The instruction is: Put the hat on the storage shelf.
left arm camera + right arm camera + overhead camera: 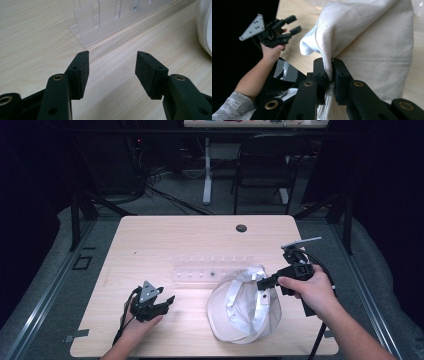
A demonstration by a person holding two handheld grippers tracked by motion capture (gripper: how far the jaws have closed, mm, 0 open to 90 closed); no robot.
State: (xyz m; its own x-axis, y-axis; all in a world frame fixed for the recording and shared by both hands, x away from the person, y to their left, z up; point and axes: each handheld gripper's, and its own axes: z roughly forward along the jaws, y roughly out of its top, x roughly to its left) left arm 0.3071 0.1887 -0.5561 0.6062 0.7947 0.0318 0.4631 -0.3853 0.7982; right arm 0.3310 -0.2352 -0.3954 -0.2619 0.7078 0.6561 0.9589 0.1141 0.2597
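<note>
A pale wooden desk (pixel 150 240) seen from above. A white cap (pixel 240 307) lies upside down near the front edge, right of the middle. The right gripper (pixel 261 281) has its jaws clamped on a fold of the cap's rim; in the right gripper view the cloth hides the pad faces. The left gripper (pixel 167 302) rests near the front left, jaws apart with nothing between them. A clear plastic rack (pixel 210 269) sits mid-desk behind the cap, hard to make out against the wood
</note>
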